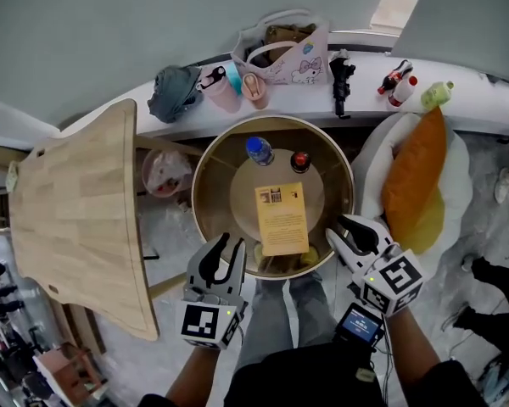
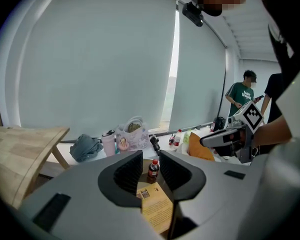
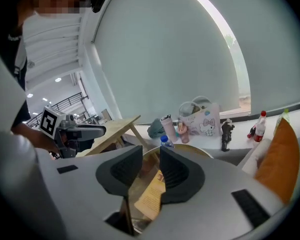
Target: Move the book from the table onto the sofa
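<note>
- A round wooden table (image 1: 205, 185) with a smooth top and a raised rim.
- A white plush sofa (image 1: 460, 151) with an orange cushion (image 1: 416, 176).
- A thin yellow rectangular book (image 1: 281, 219) lies flat on the table.
- The left gripper (image 1: 232, 242) and right gripper (image 1: 338, 229) have ribbed black jaws, apart and empty.

We are looking into a lounge corner inside a bigger open work hall. A white sofa (image 1: 460, 172) with an orange cushion (image 1: 414, 181) is sitting beside a round table (image 1: 198, 185) under tall roller blinds (image 2: 100, 59). Bags (image 1: 288, 53), cups (image 1: 222, 87) and bottles (image 1: 397, 76) are crowding the window ledge (image 1: 366, 91). Behind, a person (image 2: 241, 95) is standing by, and ceiling lights (image 3: 58, 79) are shining over an upper-floor railing (image 3: 70, 103).
</note>
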The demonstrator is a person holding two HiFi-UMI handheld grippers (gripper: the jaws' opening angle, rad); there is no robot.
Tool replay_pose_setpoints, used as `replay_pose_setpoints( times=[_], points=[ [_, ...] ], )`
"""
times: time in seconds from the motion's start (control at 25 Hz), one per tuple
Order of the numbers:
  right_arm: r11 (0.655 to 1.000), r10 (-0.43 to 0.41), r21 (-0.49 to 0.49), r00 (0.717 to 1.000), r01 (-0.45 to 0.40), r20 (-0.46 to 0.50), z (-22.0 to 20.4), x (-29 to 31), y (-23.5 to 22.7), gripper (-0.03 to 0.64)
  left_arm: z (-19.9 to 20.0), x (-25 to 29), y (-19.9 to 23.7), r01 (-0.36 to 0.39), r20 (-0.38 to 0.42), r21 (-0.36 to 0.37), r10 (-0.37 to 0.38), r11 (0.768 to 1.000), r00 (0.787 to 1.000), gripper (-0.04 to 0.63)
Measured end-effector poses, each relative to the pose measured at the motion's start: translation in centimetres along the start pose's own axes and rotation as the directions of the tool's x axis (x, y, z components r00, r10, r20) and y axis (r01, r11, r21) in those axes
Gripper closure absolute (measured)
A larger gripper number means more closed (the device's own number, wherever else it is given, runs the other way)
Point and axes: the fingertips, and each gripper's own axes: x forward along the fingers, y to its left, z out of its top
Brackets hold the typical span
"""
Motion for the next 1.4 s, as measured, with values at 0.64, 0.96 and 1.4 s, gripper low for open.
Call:
replay_pose_setpoints(
  times=[0.64,0.96,1.4],
  points=[
    [0.994,-0.082,0.054,0.980,0.094,-0.181,-14.3,10.4,-5.7,0.500,-16.5,10.0,4.0,0.078,-0.120,-0.105,-0.090,0.991,0.989,0.439],
    [0.990,-0.074,0.098,0.965,0.101,-0.253,-20.4,12.4,-6.3,0.499,-23.4,12.5,3.7,0.099,-0.187,-0.160,-0.128,0.982,0.974,0.420],
    [0.979,-0.050,0.176,0.956,0.105,-0.288,-28.0,17.5,-7.6,0.495,-32.0,16.9,3.9,0.124,-0.250,-0.202,-0.173,0.972,0.952,0.414]
  ],
)
